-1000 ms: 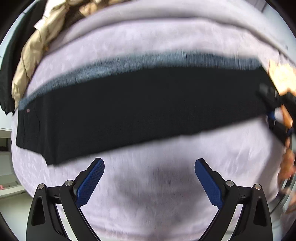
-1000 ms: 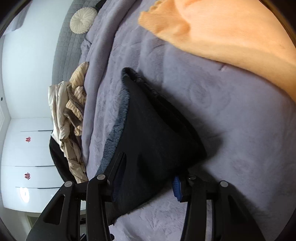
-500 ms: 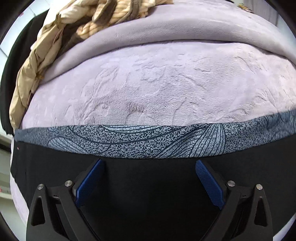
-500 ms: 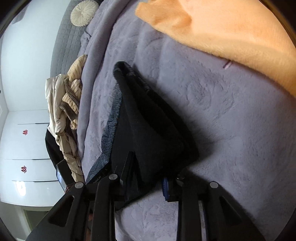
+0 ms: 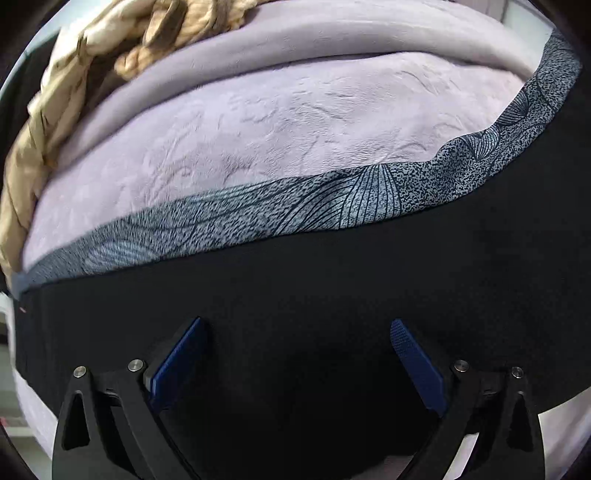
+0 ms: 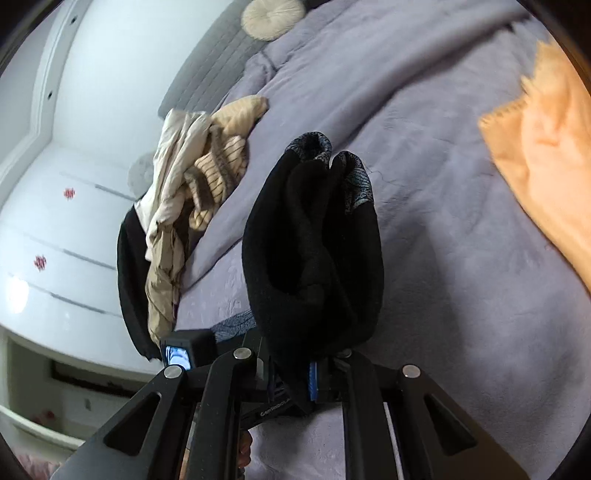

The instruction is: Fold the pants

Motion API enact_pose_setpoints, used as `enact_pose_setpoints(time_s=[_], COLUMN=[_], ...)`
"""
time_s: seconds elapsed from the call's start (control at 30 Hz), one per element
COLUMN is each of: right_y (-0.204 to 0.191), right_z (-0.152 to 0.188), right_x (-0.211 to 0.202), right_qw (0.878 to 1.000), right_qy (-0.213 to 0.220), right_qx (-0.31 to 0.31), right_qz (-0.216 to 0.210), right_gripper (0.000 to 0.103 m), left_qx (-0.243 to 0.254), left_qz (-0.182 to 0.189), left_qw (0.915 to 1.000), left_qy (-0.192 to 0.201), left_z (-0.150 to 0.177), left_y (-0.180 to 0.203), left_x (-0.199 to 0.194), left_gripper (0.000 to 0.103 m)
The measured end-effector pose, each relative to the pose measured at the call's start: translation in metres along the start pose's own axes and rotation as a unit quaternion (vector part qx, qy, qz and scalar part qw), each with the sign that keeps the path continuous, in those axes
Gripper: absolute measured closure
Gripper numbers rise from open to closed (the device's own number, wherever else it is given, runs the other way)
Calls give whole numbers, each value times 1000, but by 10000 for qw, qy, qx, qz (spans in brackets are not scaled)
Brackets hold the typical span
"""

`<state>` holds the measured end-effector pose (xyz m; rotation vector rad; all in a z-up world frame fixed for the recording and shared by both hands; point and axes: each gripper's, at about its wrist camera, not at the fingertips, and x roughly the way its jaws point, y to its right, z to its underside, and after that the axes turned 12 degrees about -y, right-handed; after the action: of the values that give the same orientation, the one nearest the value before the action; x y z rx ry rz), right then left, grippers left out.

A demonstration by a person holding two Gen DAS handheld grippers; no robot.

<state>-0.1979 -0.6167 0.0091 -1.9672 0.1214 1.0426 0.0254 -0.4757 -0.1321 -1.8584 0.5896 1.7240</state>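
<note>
In the right wrist view, the right tool [image 6: 295, 373] stands at the lower middle of the frame with its two jaws pressed together on a thick bunch of the black pants [image 6: 314, 258]; one blue pad [image 6: 313, 380] shows only as a thin strip beside the cloth. From this grip the pants rise toward the middle of the frame as a dark folded mass, and at its top the patterned grey lining [image 6: 356, 181] is turned outward. Just left of the tool, in the lower left part, a small camera body with a lit screen [image 6: 177, 356] is seen, which belongs to the other gripper. In the left wrist view, the left tool [image 5: 295, 354] is at the bottom of the frame with its jaws wide apart, and its blue pads [image 5: 417, 365] are over the black cloth of the pants [image 5: 295, 288] without closing on it; whether they touch the cloth I cannot tell. Here the pants stretch across the whole lower half, and their grey patterned band [image 5: 332, 199] runs from the left edge up to the upper right. Under the pants lies the lilac blanket [image 5: 277, 122] of the bed. At the upper left of both views a heap of beige clothes [image 6: 192, 177] lies on the bed. An orange cloth [image 6: 546, 155] is at the right edge of the right wrist view, and a round cream cushion [image 6: 273, 16] is at the top.
</note>
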Motion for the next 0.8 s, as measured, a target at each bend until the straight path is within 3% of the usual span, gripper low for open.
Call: enact_pose_setpoints(time_s=[0.07, 0.17, 0.27, 0.4, 0.5, 0.63, 0.7, 0.73, 0.77, 0.8], right_y=[-38, -93, -140, -200, -231, -235, -244, -255, -268, -277], right_z=[1, 12, 32, 63, 93, 124, 135, 144, 155, 163], right_x=[2, 15, 42, 115, 188, 263, 284, 288, 288, 283], right_qw=[9987, 9924, 9844, 9685, 9452, 9226, 8956, 8781, 8599, 8495], right_qy=[30, 7, -126, -588, -1024, -1425, -1544, -1520, -1462, -1435], right_qx=[-445, -1024, -1434, -1928, -2386, -2329, -2625, -2950, -3345, -3627], right_qz=[244, 690, 1006, 1460, 1979, 2726, 3242, 3448, 3568, 3551], right_gripper=[90, 90, 90, 90, 89, 85, 74, 63, 54, 52], left_qx=[-112, -47, -113, -421, -740, -1147, -1239, -1275, -1297, -1315], left_qz=[325, 484, 514, 298, 181, 55, 39, 50, 89, 135], left_qw=[9994, 9983, 9979, 9979, 9967, 9932, 9921, 9916, 9912, 9909], left_qy=[55, 326, 375, 398, 287, 177, 192, 216, 239, 265], left_z=[7, 30, 56, 86, 99, 109, 108, 106, 109, 107], left_y=[-29, -78, -135, -208, -263, -310, -324, -330, -333, -336], left_x=[-15, -44, -65, -77, -70, -59, -58, -58, -60, -61], left_gripper=[2, 2, 2, 2, 2, 2, 2, 2, 2, 2])
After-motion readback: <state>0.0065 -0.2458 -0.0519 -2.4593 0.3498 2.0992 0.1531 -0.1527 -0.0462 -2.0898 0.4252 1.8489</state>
